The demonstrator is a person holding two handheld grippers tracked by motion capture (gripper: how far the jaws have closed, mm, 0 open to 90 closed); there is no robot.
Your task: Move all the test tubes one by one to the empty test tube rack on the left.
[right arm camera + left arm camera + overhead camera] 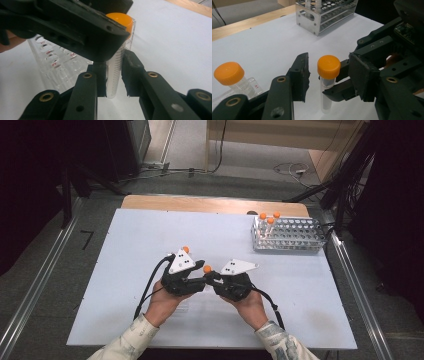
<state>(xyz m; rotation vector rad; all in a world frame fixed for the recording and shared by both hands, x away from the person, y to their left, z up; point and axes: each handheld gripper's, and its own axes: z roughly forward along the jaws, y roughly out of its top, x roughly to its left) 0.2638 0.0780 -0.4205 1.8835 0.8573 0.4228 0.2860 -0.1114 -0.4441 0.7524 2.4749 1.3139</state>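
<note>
A clear graduated tube (114,72) with an orange cap (328,66) stands upright at the middle of the white table (130,245). My right gripper (113,75) is shut on its lower body. My left gripper (329,60) is open, one jaw on each side of the cap without touching it. In the high view the two grippers meet tip to tip, left gripper (201,279) and right gripper (212,277), with the orange cap (207,268) between them. In the right gripper view the left gripper's body hangs over the tube and hides part of the cap.
A second orange-capped tube (229,73) stands in a clear plastic rack (55,62) just behind the left gripper. A metal tube rack (287,234) holding three orange-capped tubes stands at the back right. Bare table lies to the left and in front.
</note>
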